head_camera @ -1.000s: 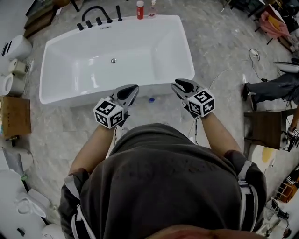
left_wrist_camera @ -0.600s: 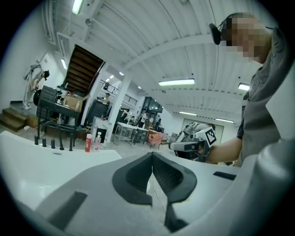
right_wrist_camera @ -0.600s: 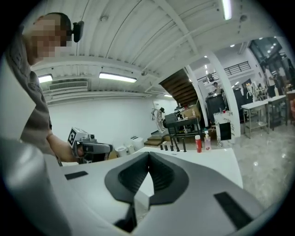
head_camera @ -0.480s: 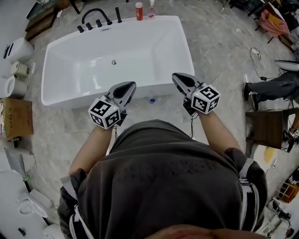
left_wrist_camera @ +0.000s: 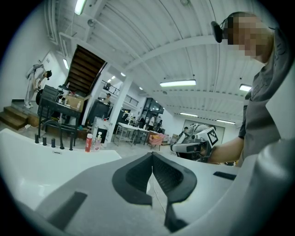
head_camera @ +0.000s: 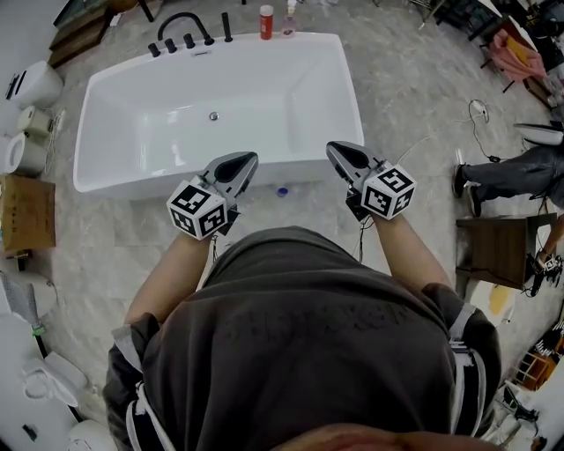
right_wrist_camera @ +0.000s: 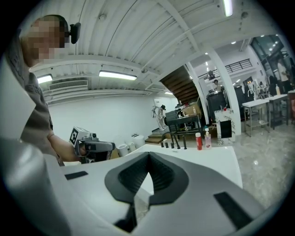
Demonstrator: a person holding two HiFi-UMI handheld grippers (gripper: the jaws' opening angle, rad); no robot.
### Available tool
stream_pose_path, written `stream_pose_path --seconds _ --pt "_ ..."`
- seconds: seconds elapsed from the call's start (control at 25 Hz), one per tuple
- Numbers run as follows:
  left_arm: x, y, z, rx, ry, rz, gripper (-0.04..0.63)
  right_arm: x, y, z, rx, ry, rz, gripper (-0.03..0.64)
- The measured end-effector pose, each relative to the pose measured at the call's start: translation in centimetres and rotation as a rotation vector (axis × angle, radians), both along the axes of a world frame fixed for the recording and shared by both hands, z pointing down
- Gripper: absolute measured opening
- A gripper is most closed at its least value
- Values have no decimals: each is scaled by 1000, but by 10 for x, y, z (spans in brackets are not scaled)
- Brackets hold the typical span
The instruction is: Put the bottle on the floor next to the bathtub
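Tools first, head view: left tool (head_camera: 242, 160) and right tool (head_camera: 337, 150) hang side by side over the near rim of the tub (head_camera: 220, 172). Both are pinched closed w/ nothing in them. The red bottle (head_camera: 266, 21) is at the far end by the black tap (head_camera: 181, 31), w/ a clear bottle (head_camera: 290, 18) just beside it. They look to stand on the far rim, tho I can't be sure. You're well apart from them, so the step in hand is prob the reach. Go round the tub's right side over bare floor (head_camera: 414, 79) rather than stretch across.

Left gripper view: its jaws meet at the tips, empty. The red bottle (left_wrist_camera: 88, 143) stands upright past the tub's far edge, the clear one next to it.

Right gripper view: jaws together too, nothing btwn them. The red bottle (right_wrist_camera: 198, 141) is straight ahead, the clear one at its right. Task doesn't say which bottle, so pick one and don't scoop both. Open wide before you arrive and come in level at mid-body, below the cap. There's little room btwn the two, so ease one jaw into that gap slowly. Lift straight up so the neighbour stays standing. Set it upright on the floor close to the tub wall, clear of the small blue thing (head_camera: 282, 190) lying there. Let the base settle, then release.
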State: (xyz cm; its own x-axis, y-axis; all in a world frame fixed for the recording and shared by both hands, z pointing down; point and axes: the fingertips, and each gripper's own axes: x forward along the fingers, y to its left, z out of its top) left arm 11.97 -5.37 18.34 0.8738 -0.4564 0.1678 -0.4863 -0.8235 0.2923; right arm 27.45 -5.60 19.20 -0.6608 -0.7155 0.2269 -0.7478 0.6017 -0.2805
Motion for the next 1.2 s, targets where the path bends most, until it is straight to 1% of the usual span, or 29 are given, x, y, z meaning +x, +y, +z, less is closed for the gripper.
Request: stream_pose_path --seconds 0.32,0.52,1.2 --pt "-2 0 -2 0 5 -10 6 0 -1 -1 3 16 1 -8" --pt "-3 1 -1 2 7 -14 6 -1 3 1 12 56 -8 -9" --pt "-7 4 -3 1 23 -26 6 -7 8 0 23 83 -34 -9"
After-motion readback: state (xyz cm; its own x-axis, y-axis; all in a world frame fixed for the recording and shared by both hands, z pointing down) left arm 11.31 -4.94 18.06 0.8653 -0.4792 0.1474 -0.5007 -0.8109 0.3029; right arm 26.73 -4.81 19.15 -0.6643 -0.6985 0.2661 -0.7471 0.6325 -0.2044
